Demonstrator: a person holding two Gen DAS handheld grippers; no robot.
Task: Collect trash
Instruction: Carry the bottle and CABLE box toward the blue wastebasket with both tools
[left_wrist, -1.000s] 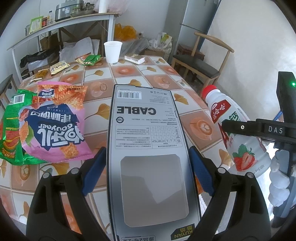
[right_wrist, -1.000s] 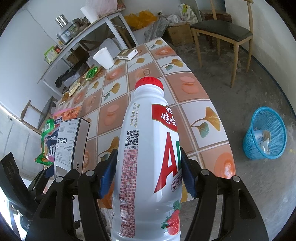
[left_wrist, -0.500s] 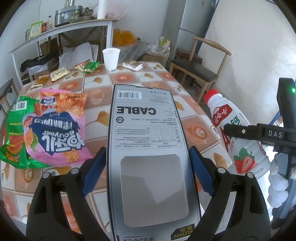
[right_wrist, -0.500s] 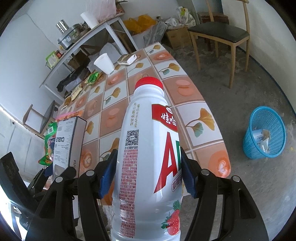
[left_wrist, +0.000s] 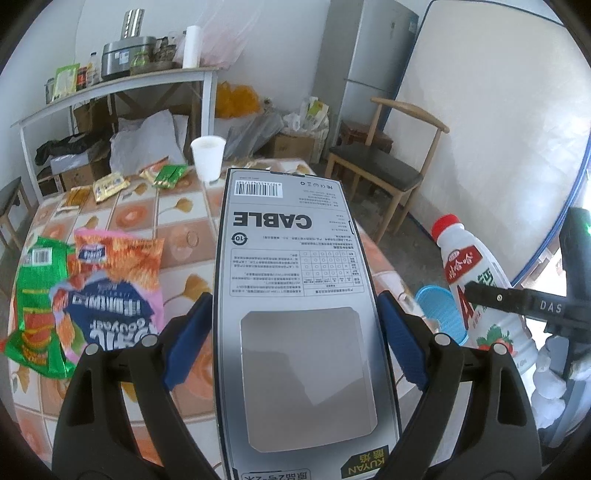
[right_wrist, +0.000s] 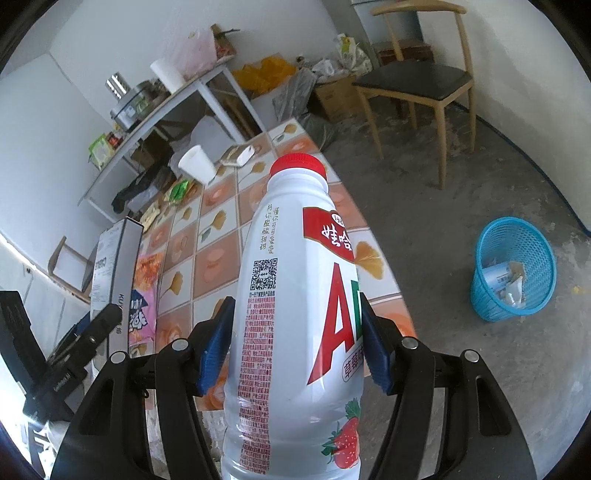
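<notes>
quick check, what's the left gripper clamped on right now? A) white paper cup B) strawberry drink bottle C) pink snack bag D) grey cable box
D. The left gripper has its blue pads pressed against both sides of the grey cable box; the strawberry drink bottle is in the right gripper, while the paper cup and pink snack bag sit on the table.

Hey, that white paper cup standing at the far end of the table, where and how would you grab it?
Grip the white paper cup across its side wall around mid-height, probably coming in level from the near side. It stands upright, mouth up, and tapers toward the base, so a level pinch fits. The green wrapper lies just left of it, so keep the fingers off that side.
</notes>
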